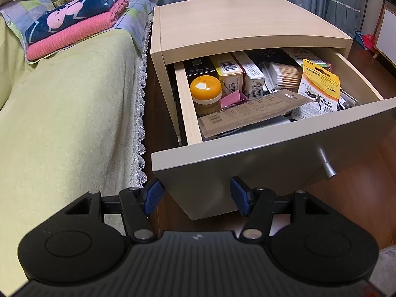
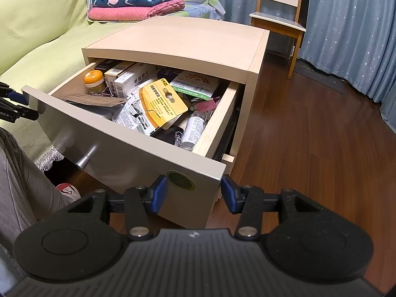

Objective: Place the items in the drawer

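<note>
The bed (image 1: 61, 123), under its yellow-green cover, fills the room's left side, its lace edge hanging just beside the nightstand (image 1: 235, 22) with only a narrow strip of dark floor between them. To the nightstand's other side the wooden floor (image 2: 321, 136) lies wide and bare as far as the blue curtains (image 2: 346, 24), with a chair (image 2: 279, 22) standing behind. The nightstand's top is flat and bare.

Its drawer (image 1: 259, 163) stands pulled well out, the grey front panel jutting toward both tongs, a metal knob (image 2: 85, 159) sticking from its face. Inside it is crowded nearly to the rim: small boxes (image 1: 237, 71) upright along the back, a long brown card package (image 1: 250, 111) lying slantwise across the front, a yellow hang-card packet (image 2: 160, 104) tilted on top of a printed bag, an orange-lidded jar (image 1: 205, 89) in the back left corner (close against the side wall), and a white bottle (image 2: 194, 130) lying against the right wall.

The left tongs (image 1: 196, 195) hang spread apart and empty just before the panel's left lower corner. The right tongs (image 2: 191, 193) are likewise apart and empty, straddling the panel's right edge near a round green sticker (image 2: 180, 180).
</note>
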A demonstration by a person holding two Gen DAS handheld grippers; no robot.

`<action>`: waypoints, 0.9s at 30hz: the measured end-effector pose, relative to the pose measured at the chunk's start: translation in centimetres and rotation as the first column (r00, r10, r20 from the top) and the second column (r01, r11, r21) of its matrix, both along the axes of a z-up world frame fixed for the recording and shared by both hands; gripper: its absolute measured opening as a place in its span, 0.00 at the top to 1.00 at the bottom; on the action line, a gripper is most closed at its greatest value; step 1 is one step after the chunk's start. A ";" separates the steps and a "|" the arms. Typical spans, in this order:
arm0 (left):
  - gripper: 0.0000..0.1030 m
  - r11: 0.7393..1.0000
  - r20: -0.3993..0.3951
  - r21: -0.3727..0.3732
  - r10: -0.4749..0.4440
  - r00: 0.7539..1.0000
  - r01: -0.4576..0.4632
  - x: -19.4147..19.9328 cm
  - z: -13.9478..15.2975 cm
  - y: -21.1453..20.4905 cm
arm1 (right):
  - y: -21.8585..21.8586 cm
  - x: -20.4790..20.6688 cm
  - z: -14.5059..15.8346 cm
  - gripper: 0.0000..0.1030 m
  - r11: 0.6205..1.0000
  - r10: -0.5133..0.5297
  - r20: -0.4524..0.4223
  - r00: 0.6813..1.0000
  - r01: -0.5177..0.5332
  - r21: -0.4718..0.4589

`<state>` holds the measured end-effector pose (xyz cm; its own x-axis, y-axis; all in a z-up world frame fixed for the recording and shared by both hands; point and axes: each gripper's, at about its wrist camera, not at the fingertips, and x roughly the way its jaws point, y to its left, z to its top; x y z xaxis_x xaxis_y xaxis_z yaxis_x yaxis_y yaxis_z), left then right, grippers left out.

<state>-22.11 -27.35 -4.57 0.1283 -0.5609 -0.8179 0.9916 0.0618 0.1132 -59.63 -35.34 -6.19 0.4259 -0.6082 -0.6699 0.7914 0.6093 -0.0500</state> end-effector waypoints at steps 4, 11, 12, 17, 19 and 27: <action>0.41 1.000 -0.001 0.001 0.001 1.000 -0.001 0.0 0.0 0.0 | -0.2 0.1 0.0 0.57 1.000 -0.003 0.001 1.000 0.003 0.000; 0.41 1.000 -0.002 0.001 0.007 1.000 -0.007 -0.1 -0.1 0.1 | -0.4 0.4 0.0 0.57 1.000 -0.009 0.001 1.000 0.009 -0.002; 0.41 1.000 -0.002 0.001 0.008 1.000 -0.008 -0.1 -0.1 0.1 | -0.5 0.5 0.0 0.57 1.000 -0.010 0.001 1.000 0.010 -0.002; 0.41 1.000 -0.001 0.000 0.012 1.000 -0.012 -0.1 -0.1 0.2 | -0.6 0.7 -0.1 0.57 1.000 -0.014 0.001 1.000 0.014 -0.004; 0.41 1.000 -0.001 -0.001 0.014 1.000 -0.014 -0.2 -0.1 0.3 | -0.7 0.7 -0.1 0.57 1.000 -0.015 0.001 1.000 0.015 -0.004; 0.41 1.000 -0.002 -0.005 0.017 1.000 -0.017 -0.1 0.0 0.3 | -0.9 1.1 -0.1 0.57 1.000 -0.021 0.002 1.000 0.022 -0.007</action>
<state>-22.26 -27.04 -4.62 0.1367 -0.5626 -0.8154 0.9906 0.0793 0.1114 -58.57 -36.28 -6.31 0.4137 -0.6217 -0.6650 0.8044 0.5918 -0.0529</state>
